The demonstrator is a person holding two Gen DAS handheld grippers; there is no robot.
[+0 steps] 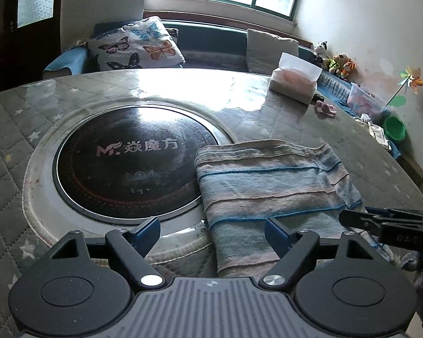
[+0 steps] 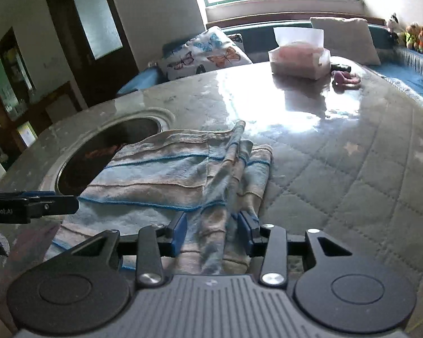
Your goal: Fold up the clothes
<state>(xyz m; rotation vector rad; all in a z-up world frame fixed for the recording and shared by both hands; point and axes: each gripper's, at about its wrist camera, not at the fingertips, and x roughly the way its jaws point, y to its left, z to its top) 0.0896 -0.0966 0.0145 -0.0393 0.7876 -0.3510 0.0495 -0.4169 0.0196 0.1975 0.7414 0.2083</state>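
1. R gripper [image 2: 211, 232]: blue pads partway in, a bunched ridge of the striped cloth [image 2: 160, 174] running up between them. Pads look just beside the fabric; can't tell if they press it yet, so I call it not gripped.
2. L gripper [image 1: 213, 232]: jaws spread wide, nothing pinched. Cloth's near left corner sits btwn its pads, right pad over the fabric, left pad over bare table [image 1: 70, 90].
3. Step, my read: picking up the near edge w/ both claws to start a fold. Cloth looks once-folded already, layers showing on its right side in the right wrist view.
4. Next move needs: R to finish pinching the ridge, L to drop onto the corner and pinch, then both lift together and carry the edge away, toward the far edge.
5. Outward from claws: cloth stretches ahead of both, far left corner overlapping the round black cooktop [image 1: 132, 163]. Tissue box [image 1: 294, 84] well beyond, near far table edge.
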